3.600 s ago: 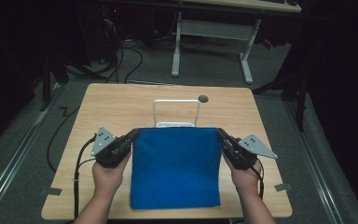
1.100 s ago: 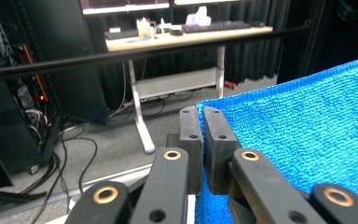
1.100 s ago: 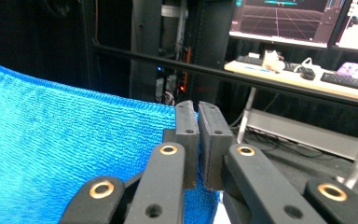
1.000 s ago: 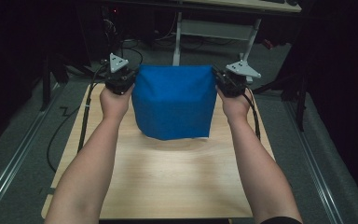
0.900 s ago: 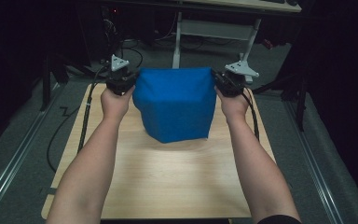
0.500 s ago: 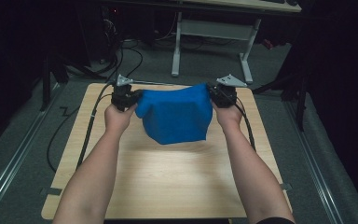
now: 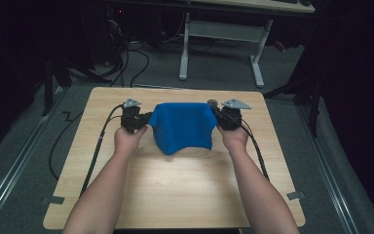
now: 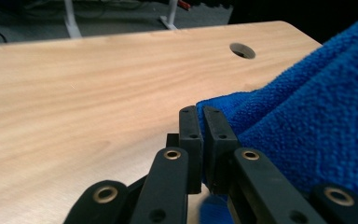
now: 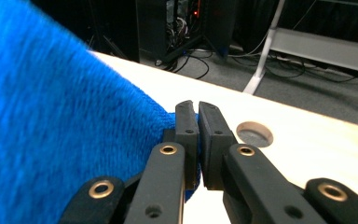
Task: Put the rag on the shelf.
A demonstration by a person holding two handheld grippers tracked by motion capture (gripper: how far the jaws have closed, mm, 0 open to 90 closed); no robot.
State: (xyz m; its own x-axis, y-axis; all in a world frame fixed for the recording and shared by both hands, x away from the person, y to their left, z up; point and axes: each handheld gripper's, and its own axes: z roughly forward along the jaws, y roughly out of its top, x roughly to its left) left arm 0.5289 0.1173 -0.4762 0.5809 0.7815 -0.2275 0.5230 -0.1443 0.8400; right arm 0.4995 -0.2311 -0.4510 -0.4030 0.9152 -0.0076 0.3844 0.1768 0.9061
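Note:
A blue towel [image 7: 184, 126] hangs draped between both grippers at the far middle of the wooden table [image 7: 175, 195]; its lower edge rests on the tabletop. My left gripper [image 7: 145, 118] is shut on the towel's left corner. In the left gripper view the jaws [image 8: 201, 122] pinch the blue terry cloth [image 8: 317, 121] just above the wood. My right gripper [image 7: 217, 114] is shut on the towel's right corner. In the right gripper view the closed gripper [image 9: 196, 119] holds the towel's edge [image 9: 51, 116], low over the table.
A round cable hole [image 9: 255, 133] sits in the table near the right gripper, also seen as the hole [image 8: 242, 50]. Black cables [image 7: 95, 156] trail back along both table sides. A white desk frame [image 7: 219, 44] stands on the floor beyond the far edge.
The towel went from lying flat at the near side to being lifted up and forward. Over the last second both grippers came down toward the table and the cloth sagged onto it.

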